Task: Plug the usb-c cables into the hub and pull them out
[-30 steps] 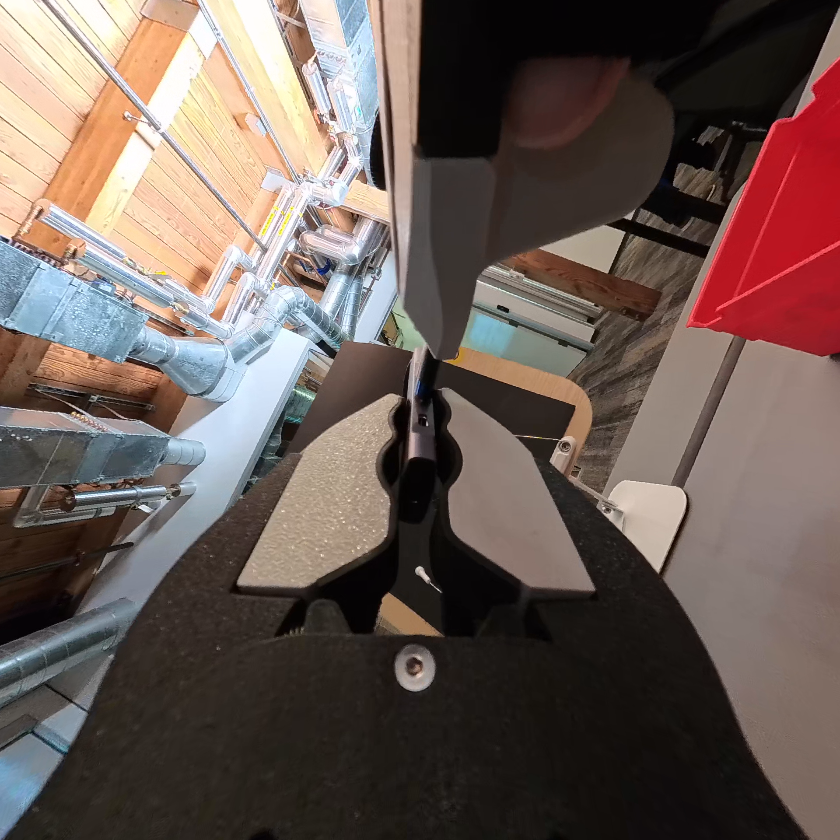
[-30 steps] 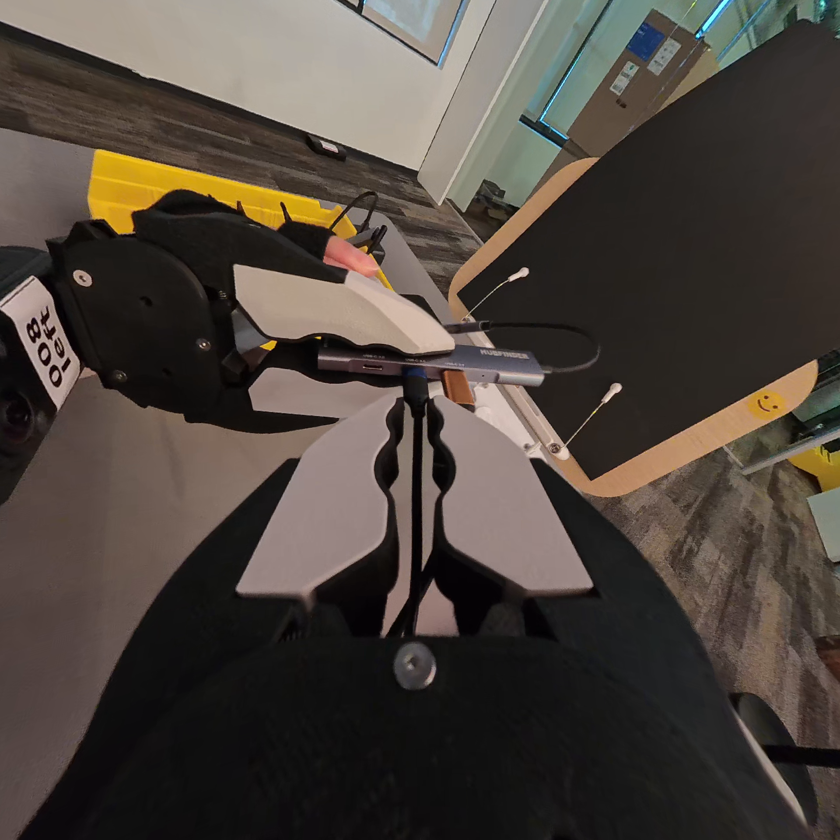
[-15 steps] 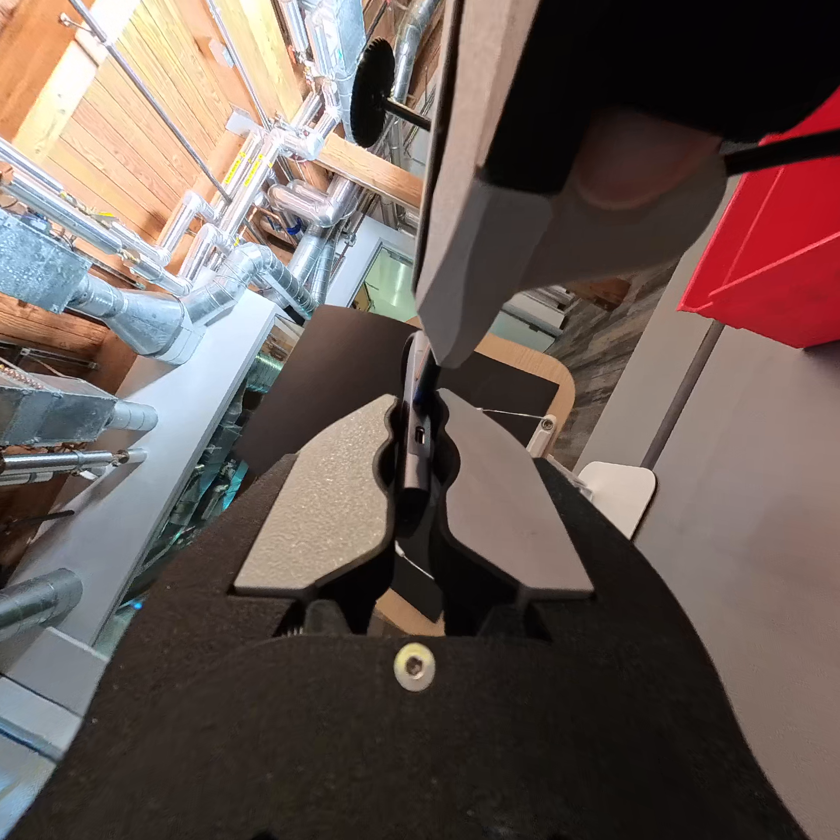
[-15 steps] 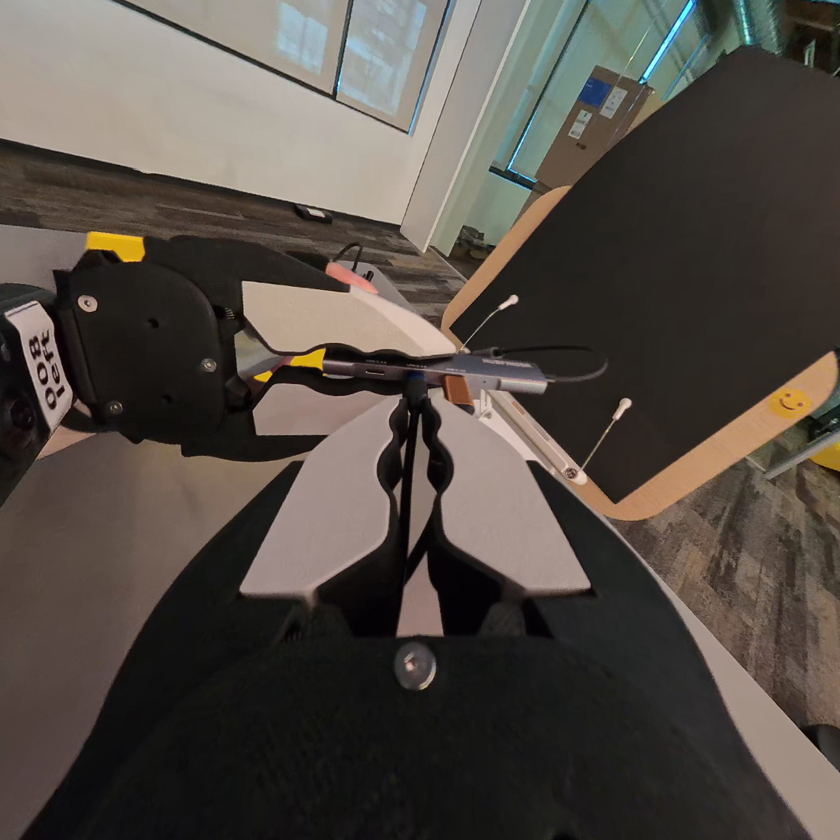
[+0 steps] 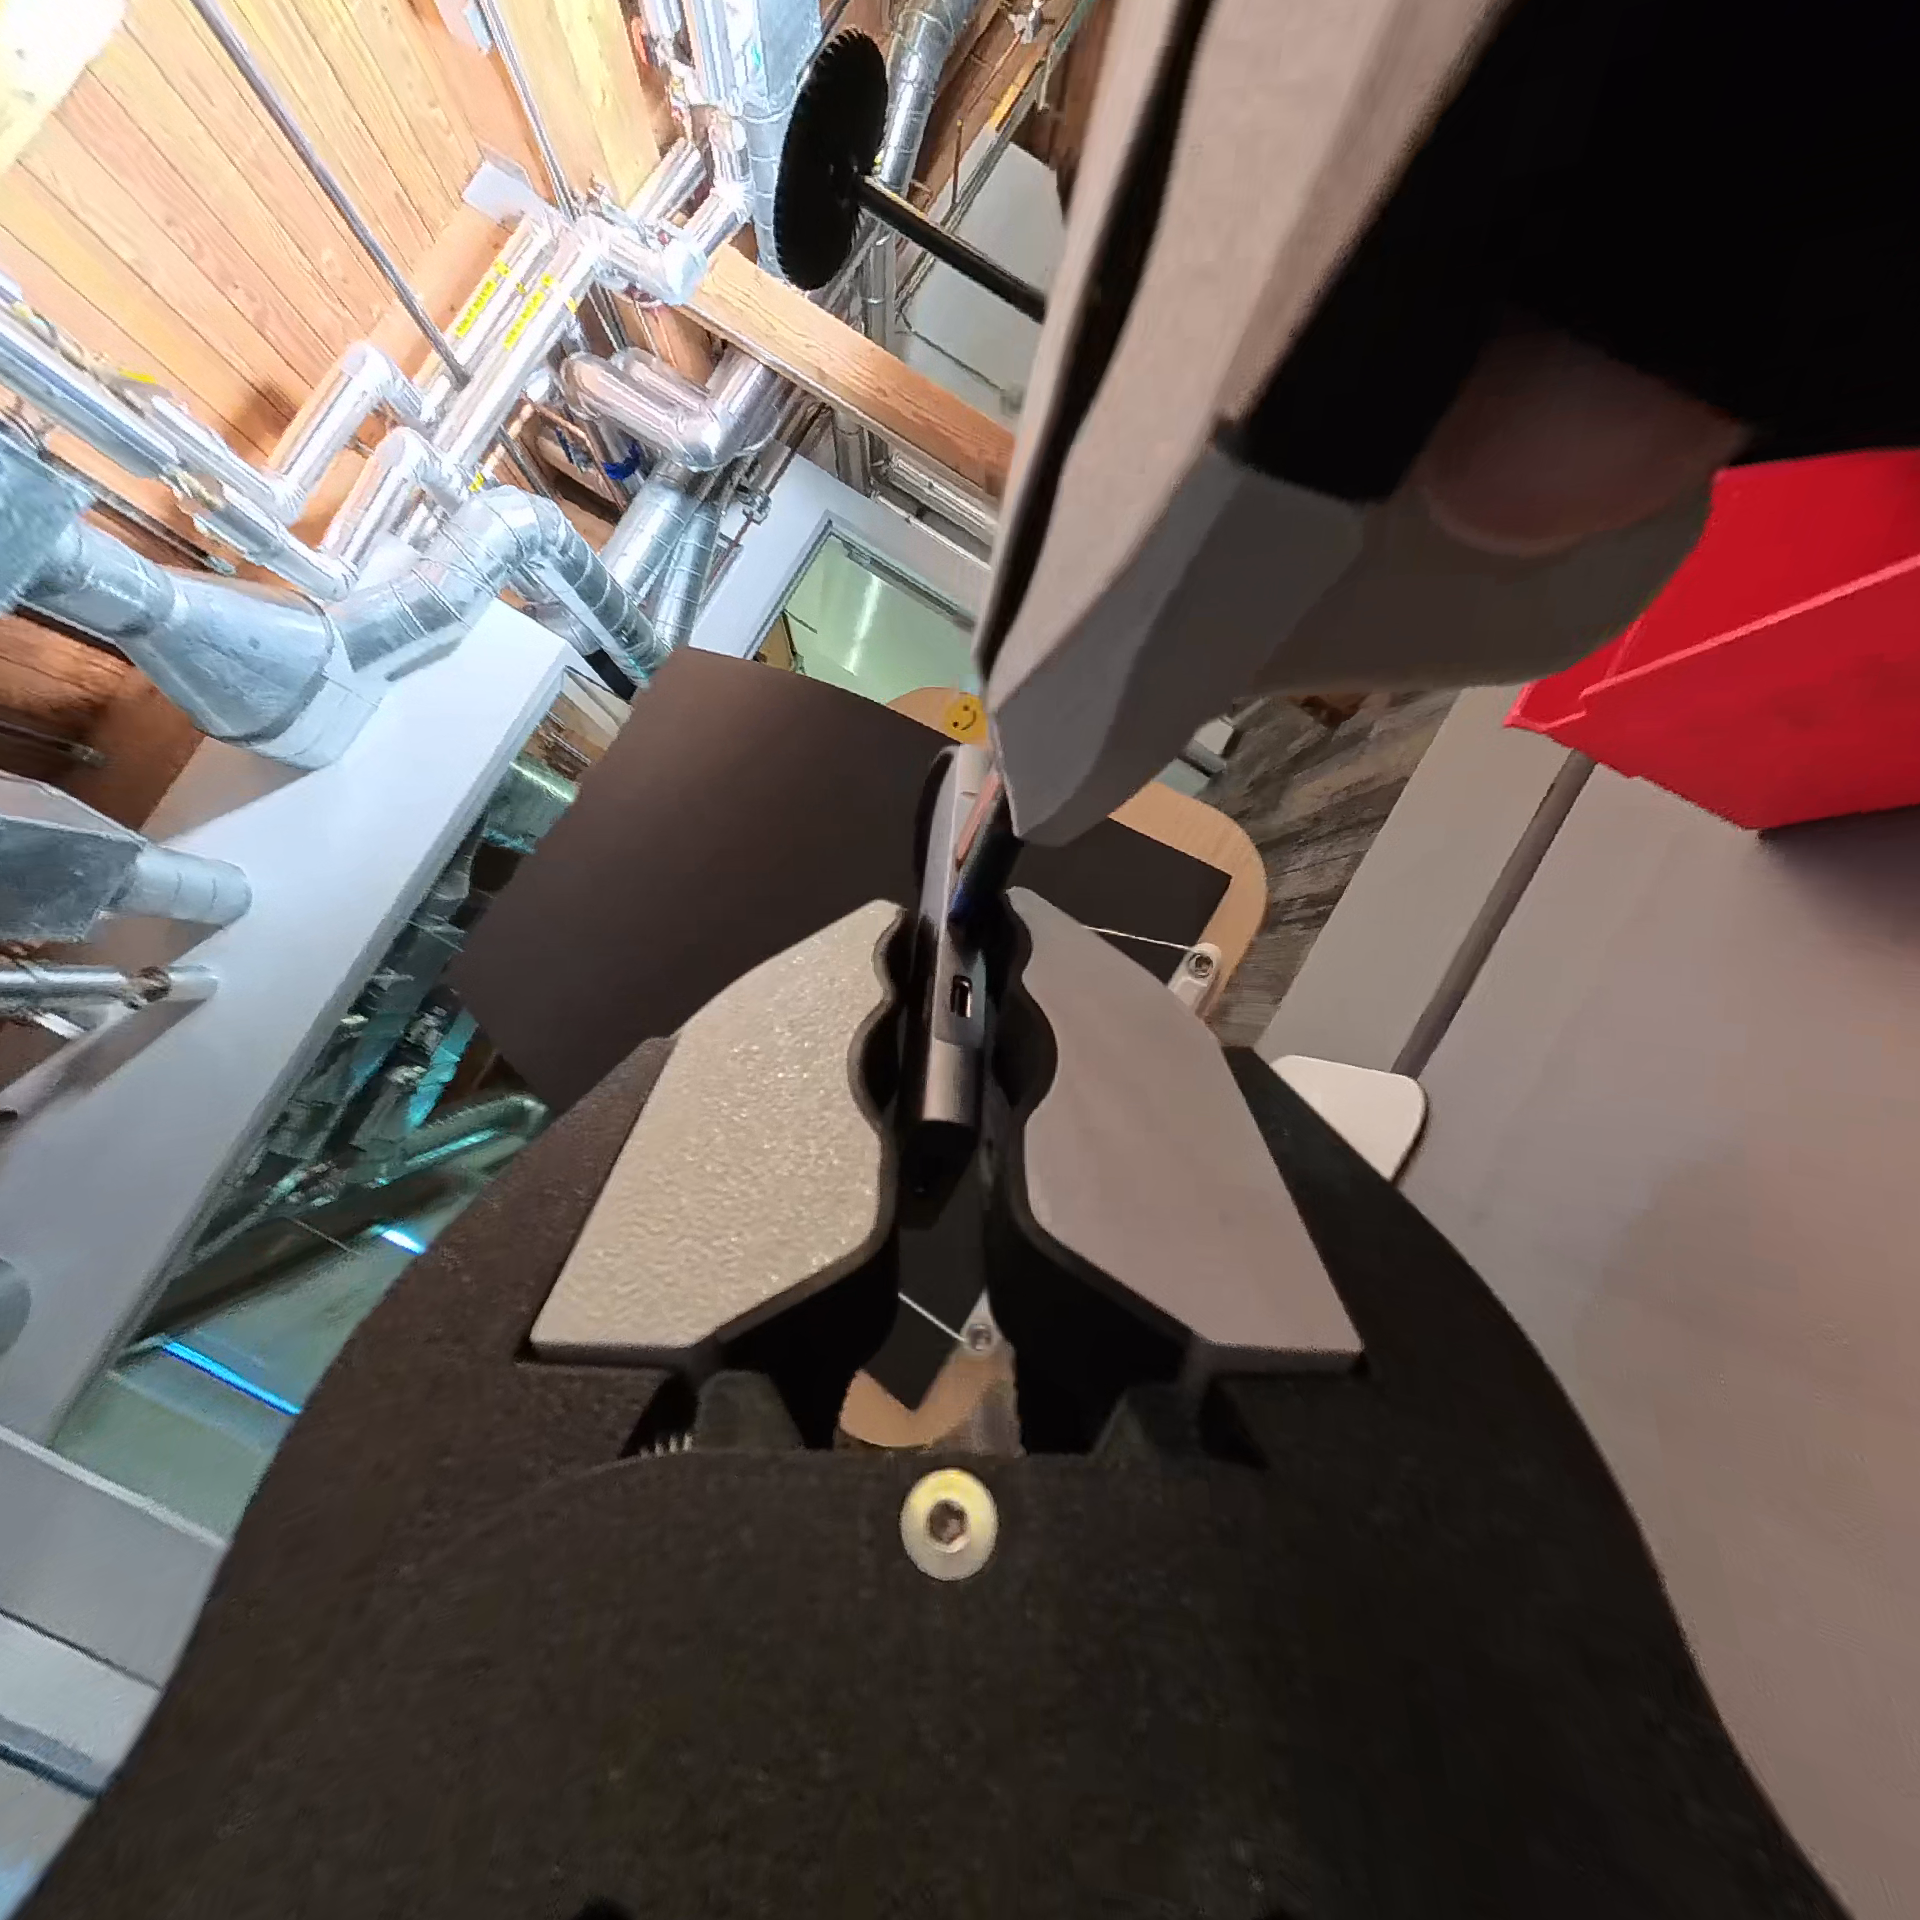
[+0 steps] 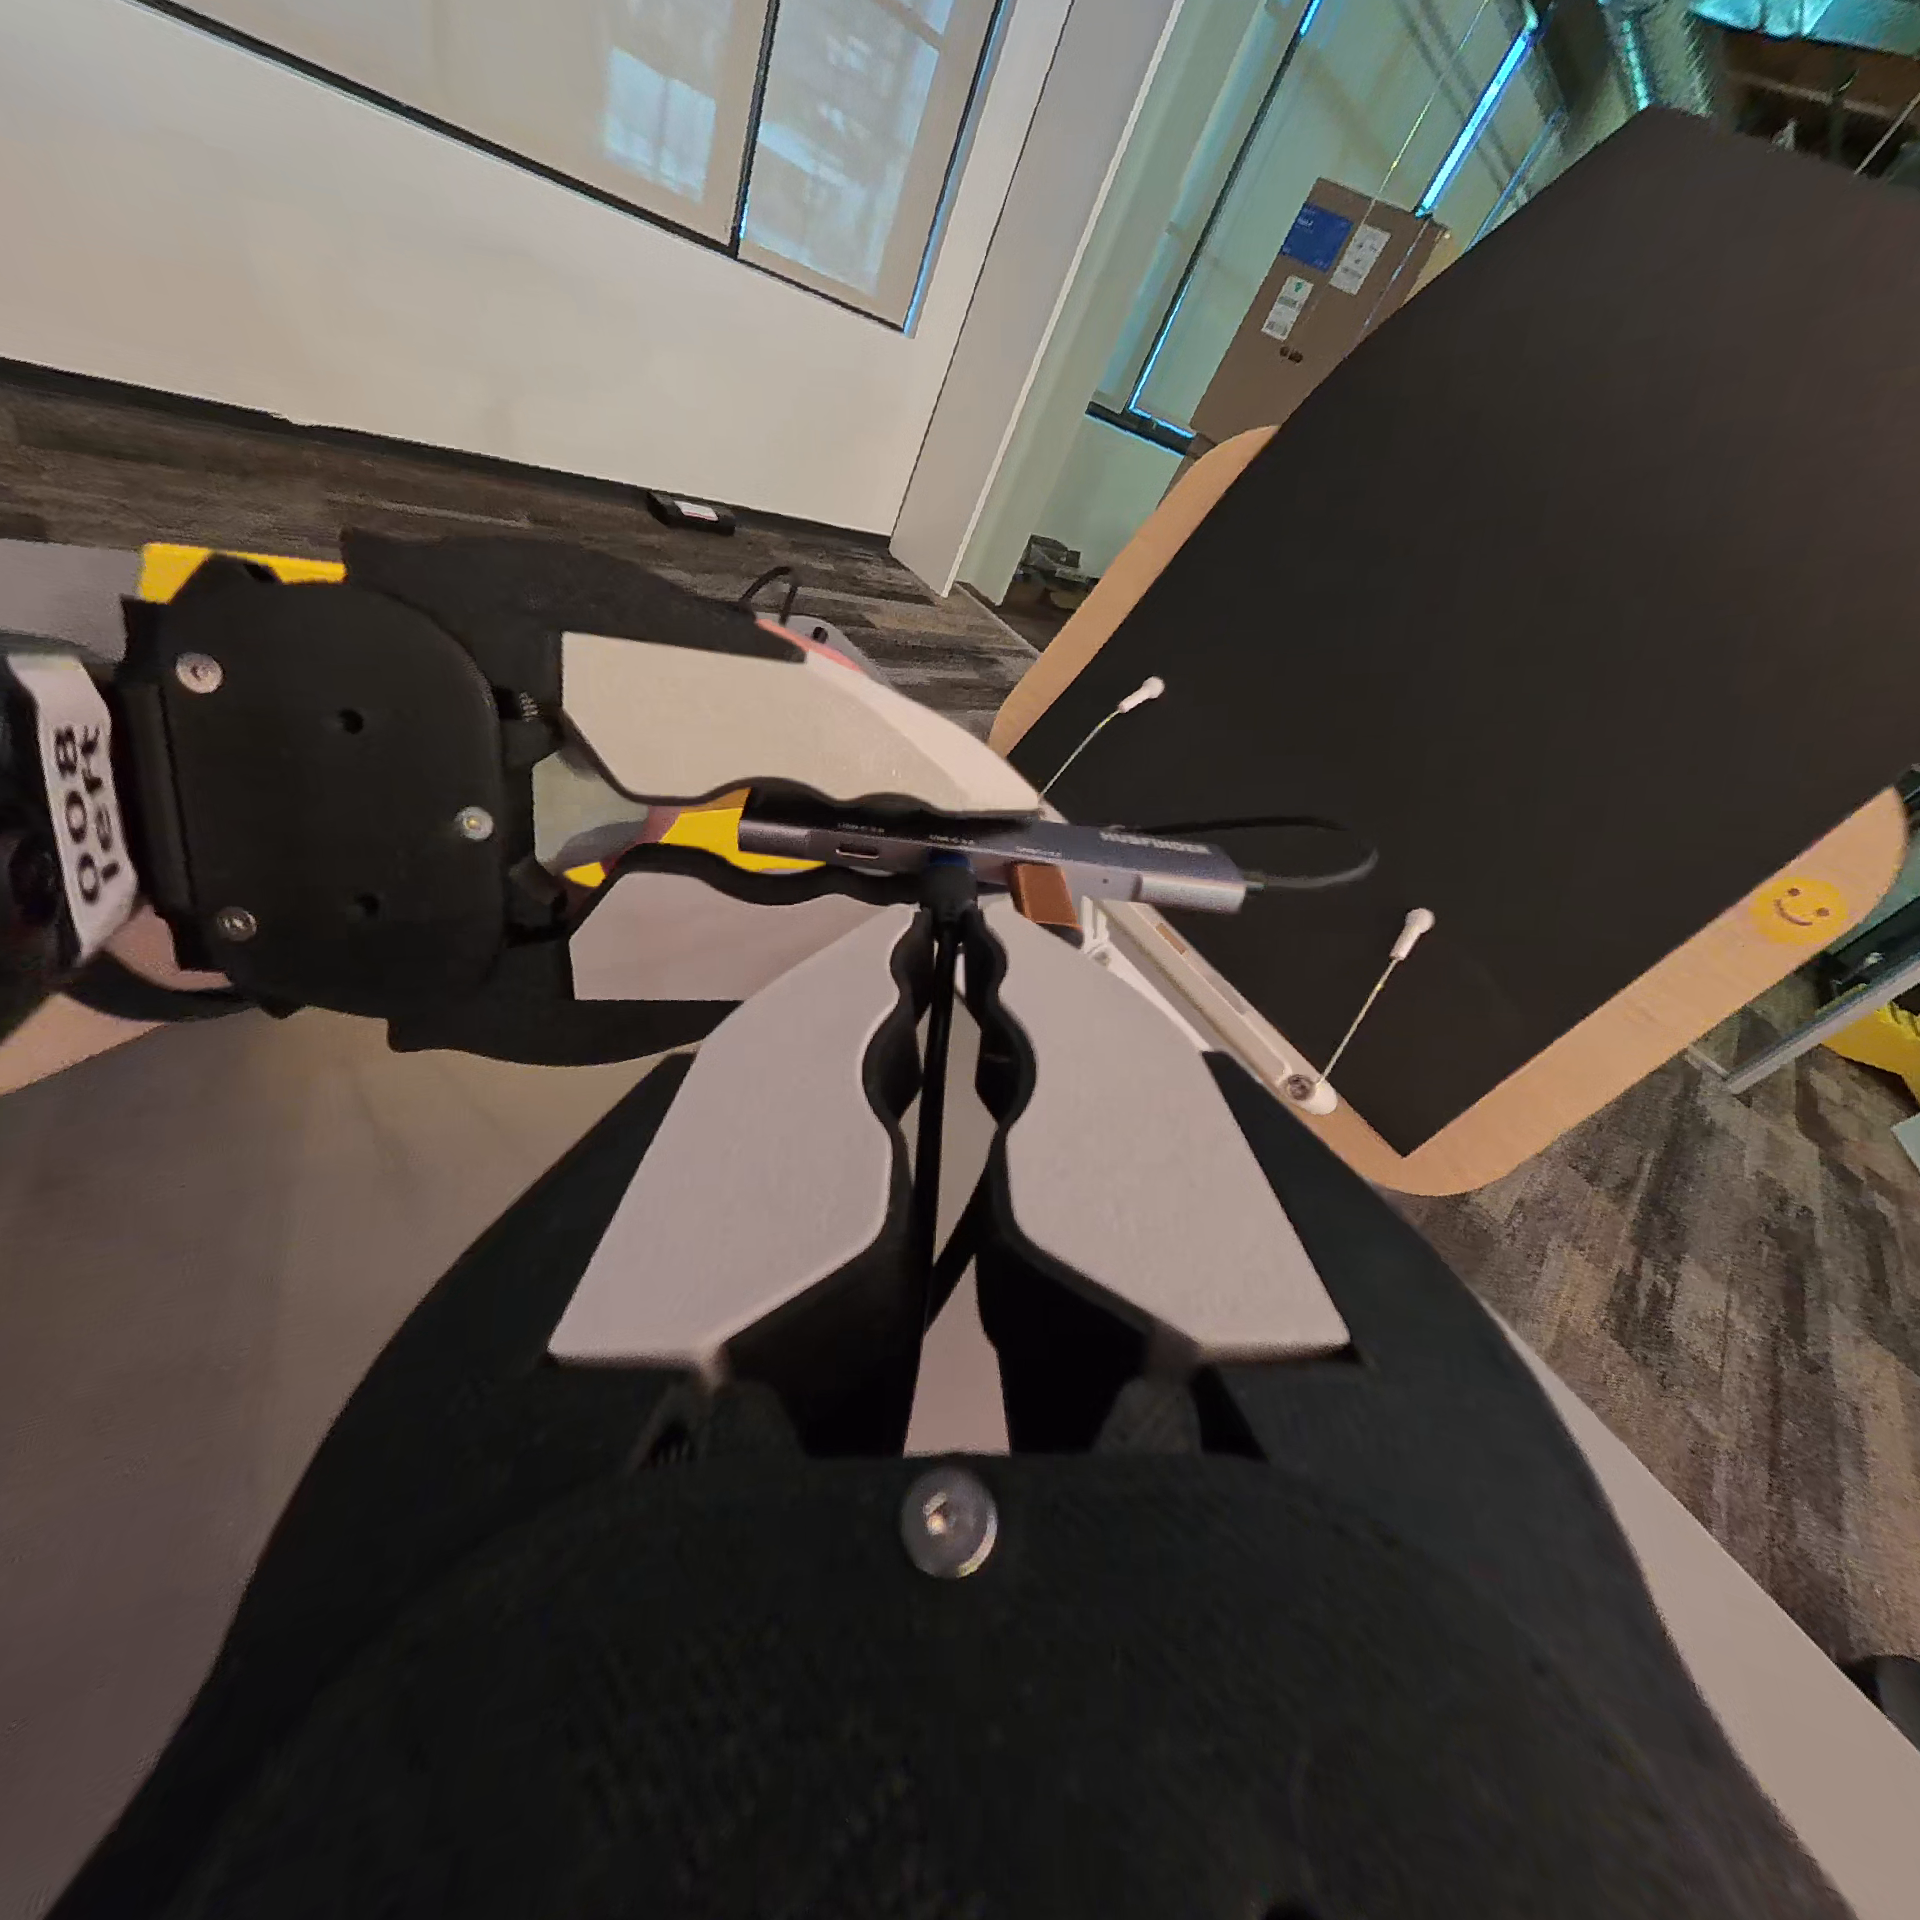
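Above the grey table [image 6: 260, 1299], at 3 o'clock of your left gripper [image 6: 831, 831], the hub [image 6: 1143, 847] is pinched flat between its fingers. From 6 o'clock, your right gripper [image 6: 948, 940] pinches the black cable [image 6: 932, 1091], its plug [image 6: 948, 883] sitting in the hub.

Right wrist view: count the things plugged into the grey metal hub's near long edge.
2: a black cable plug with a blue collar mid-edge, and a small brown plug just right of it. The far side is hidden.
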The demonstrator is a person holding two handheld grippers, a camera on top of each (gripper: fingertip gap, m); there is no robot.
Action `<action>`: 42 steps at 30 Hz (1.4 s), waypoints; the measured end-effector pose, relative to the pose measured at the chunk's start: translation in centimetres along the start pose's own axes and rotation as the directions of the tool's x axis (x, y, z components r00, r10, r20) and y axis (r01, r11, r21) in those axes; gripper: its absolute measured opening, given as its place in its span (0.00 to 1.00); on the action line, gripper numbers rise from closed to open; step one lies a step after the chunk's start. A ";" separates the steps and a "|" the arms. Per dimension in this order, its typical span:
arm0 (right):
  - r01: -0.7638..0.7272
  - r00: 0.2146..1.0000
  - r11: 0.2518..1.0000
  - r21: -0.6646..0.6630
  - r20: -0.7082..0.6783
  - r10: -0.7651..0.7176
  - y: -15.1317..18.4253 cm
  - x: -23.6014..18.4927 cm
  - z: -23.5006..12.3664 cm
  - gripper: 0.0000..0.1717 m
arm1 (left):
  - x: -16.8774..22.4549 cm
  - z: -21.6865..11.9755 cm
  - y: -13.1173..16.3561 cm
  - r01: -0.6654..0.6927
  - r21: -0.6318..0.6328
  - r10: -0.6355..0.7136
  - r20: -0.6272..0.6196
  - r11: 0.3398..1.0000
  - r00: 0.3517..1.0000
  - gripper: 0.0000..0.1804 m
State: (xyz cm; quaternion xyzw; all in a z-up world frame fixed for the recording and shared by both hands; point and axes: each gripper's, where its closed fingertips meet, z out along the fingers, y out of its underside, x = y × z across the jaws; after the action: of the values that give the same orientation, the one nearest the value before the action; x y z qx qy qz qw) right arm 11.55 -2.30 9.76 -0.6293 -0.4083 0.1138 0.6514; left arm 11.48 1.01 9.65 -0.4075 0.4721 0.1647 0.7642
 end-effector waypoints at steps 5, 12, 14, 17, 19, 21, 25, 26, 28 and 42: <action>0.021 0.999 0.998 0.061 -0.048 -0.018 -0.6 0.8 -0.3 0.04 | -0.3 -0.1 -0.4 0.186 0.019 -0.184 -0.078 0.982 0.980 0.16; 0.040 0.987 0.989 0.139 -0.157 -0.018 -1.5 3.0 -1.5 0.04 | -0.1 -0.9 -2.1 0.572 0.045 -0.526 -0.341 0.819 0.779 0.27; 0.055 0.984 0.987 0.152 -0.176 -0.028 -1.6 3.2 -1.6 0.03 | -0.4 -1.0 -2.6 0.674 0.041 -0.609 -0.391 0.737 0.690 0.28; 0.128 0.970 0.981 0.144 -0.226 -0.093 -1.7 3.1 -1.6 0.03 | -1.6 -1.0 -2.5 0.787 0.027 -0.716 -0.395 0.617 0.575 0.28; 0.170 0.960 0.977 0.132 -0.244 -0.135 -1.7 2.8 -1.4 0.04 | -2.1 -1.0 -2.6 0.851 0.009 -0.771 -0.417 0.525 0.480 0.25; 0.193 0.957 0.973 0.126 -0.244 -0.158 -1.7 2.4 -1.2 0.04 | -2.1 -0.9 -2.4 0.869 -0.010 -0.792 -0.415 0.495 0.447 0.24; 0.211 0.955 0.971 0.113 -0.236 -0.180 -1.5 2.0 -0.8 0.03 | -2.0 -0.8 -2.1 0.836 0.010 -0.772 -0.378 0.548 0.511 0.13; 0.211 0.955 0.971 0.112 -0.235 -0.180 -1.4 2.0 -0.7 0.03 | -2.0 -0.8 -2.1 0.834 0.010 -0.773 -0.368 0.552 0.516 0.13; 0.191 0.962 0.974 0.120 -0.222 -0.161 -1.3 1.9 -0.6 0.03 | -2.1 -0.8 -2.1 0.836 0.020 -0.776 -0.359 0.549 0.518 0.13; 0.031 0.993 0.991 0.133 -0.113 -0.016 -0.7 1.6 0.1 0.04 | -2.6 -0.9 -1.8 0.764 0.083 -0.730 -0.246 0.639 0.637 0.13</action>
State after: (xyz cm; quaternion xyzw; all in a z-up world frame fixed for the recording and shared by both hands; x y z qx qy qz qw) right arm 12.24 -1.25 11.02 -0.5846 -0.3700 0.0978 0.7154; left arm 10.81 -0.50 12.51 -0.5096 0.3433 -0.2501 0.7483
